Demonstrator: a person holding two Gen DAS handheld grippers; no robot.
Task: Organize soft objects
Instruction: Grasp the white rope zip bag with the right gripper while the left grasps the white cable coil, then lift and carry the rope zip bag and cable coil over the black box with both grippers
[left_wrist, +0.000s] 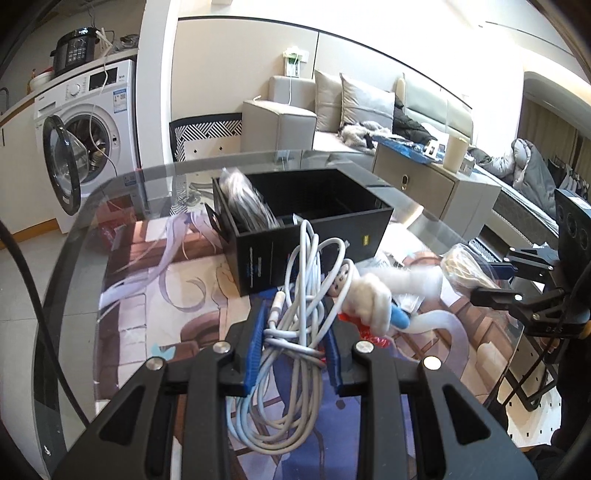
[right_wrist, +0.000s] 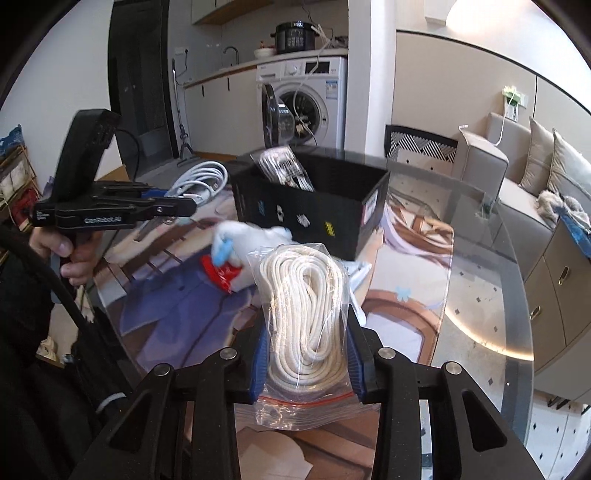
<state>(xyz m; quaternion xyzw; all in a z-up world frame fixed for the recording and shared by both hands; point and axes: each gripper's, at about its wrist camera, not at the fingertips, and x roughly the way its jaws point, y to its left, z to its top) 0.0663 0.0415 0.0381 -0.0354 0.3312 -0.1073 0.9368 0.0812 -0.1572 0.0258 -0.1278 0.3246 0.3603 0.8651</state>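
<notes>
We grip a coiled white cable (left_wrist: 295, 295) in our left gripper (left_wrist: 293, 354), low centre of frame, before the black box (left_wrist: 314, 236). Our right gripper (right_wrist: 306, 354) clamps a bagged white rope (right_wrist: 306, 306), lower centre, near a plush toy (right_wrist: 251, 240).

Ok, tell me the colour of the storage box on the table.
Black box, with small printed labels; clearest in the left wrist view.

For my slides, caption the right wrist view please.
Right gripper clamps a bagged white rope coil before the black box.
</notes>
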